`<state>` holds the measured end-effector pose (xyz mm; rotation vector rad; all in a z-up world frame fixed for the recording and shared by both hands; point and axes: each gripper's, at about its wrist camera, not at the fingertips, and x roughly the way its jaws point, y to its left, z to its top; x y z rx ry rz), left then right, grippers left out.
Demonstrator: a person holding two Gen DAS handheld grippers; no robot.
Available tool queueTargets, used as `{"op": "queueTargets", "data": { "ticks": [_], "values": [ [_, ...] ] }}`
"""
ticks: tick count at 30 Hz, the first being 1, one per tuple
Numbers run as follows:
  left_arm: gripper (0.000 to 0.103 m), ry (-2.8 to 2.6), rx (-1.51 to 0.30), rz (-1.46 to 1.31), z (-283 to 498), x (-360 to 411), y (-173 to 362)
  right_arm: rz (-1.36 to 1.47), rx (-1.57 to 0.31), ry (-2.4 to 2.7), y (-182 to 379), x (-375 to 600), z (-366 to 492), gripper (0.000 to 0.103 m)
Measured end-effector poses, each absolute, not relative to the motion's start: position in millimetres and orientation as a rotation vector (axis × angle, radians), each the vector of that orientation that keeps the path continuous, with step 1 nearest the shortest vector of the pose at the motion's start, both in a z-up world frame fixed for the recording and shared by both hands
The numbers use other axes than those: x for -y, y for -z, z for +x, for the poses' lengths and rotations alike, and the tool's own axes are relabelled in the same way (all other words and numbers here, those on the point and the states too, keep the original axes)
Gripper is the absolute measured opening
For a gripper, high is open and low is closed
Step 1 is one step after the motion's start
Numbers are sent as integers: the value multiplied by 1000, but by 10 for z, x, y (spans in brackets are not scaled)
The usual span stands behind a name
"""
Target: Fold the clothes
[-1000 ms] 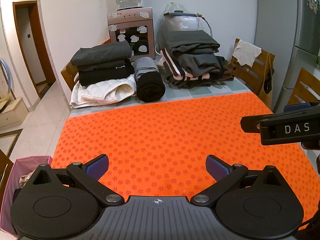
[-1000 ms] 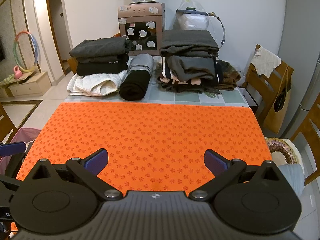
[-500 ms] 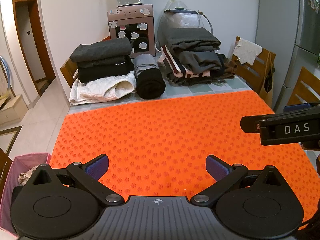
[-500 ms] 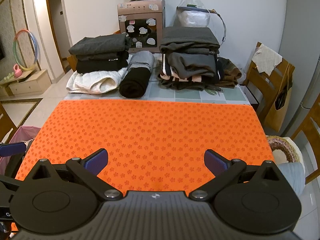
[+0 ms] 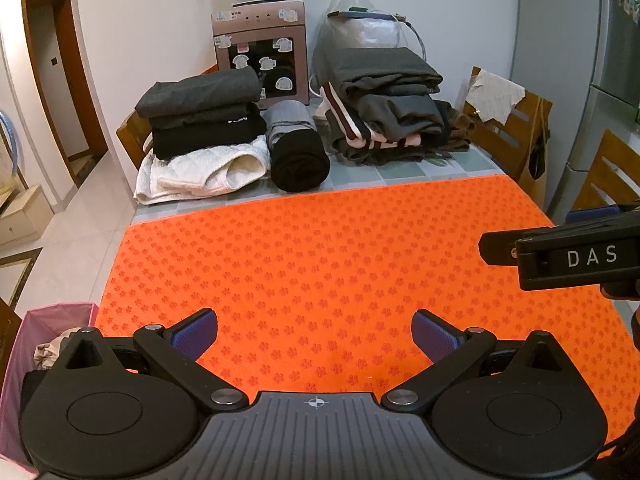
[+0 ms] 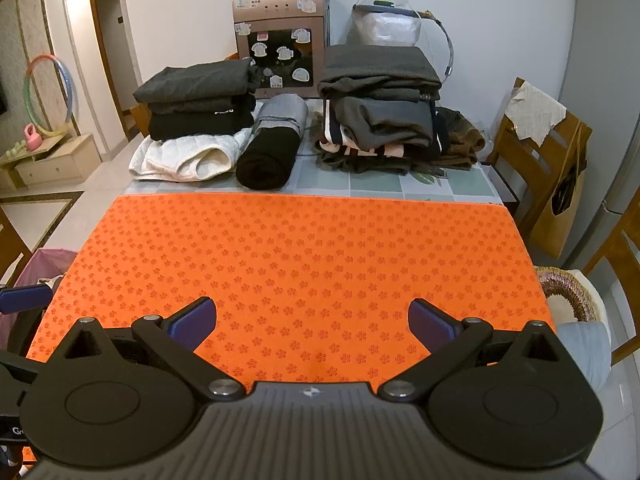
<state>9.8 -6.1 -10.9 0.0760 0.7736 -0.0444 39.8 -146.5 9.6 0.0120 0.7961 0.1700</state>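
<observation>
1. Above the near edge of the table [image 5: 420,168], the left gripper [image 5: 316,334] is held with its blue-padded fingers [image 5: 194,332] spread wide apart and nothing between them.
2. The right gripper [image 6: 312,322] is held likewise over the near edge, its fingers [image 6: 434,326] also spread wide with nothing grasped.
3. Most of the table is covered by an orange mat [image 5: 320,264] printed with small flowers; no garment is seen on the mat.
4. Along the far edge, a stack of folded dark clothes [image 5: 204,114] is seen towards the left corner, resting on a white quilted garment [image 5: 200,172].
5. A rolled grey-and-black garment [image 5: 296,146] lies just beside that stack, towards the middle of the far edge.
6. A taller pile of folded grey clothes [image 5: 388,104] is placed towards the far right corner.
7. Behind the piles, a water dispenser [image 5: 260,52] stands at the far edge.
8. A pink basket [image 5: 60,320] with cloth inside is seen off the near left corner.
</observation>
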Motion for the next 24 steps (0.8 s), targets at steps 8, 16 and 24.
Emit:
{"op": "queueTargets", "data": {
  "ticks": [8, 16, 24],
  "values": [
    [103, 46, -783, 73, 123, 55, 136, 5, -803, -173, -79, 1443, 421, 103],
    [103, 55, -792, 68, 146, 45, 157, -1, -808, -178, -73, 1411, 428, 103],
    [103, 56, -802, 64, 165, 43, 174, -7, -818, -181, -57, 1387, 456, 103]
  ]
}}
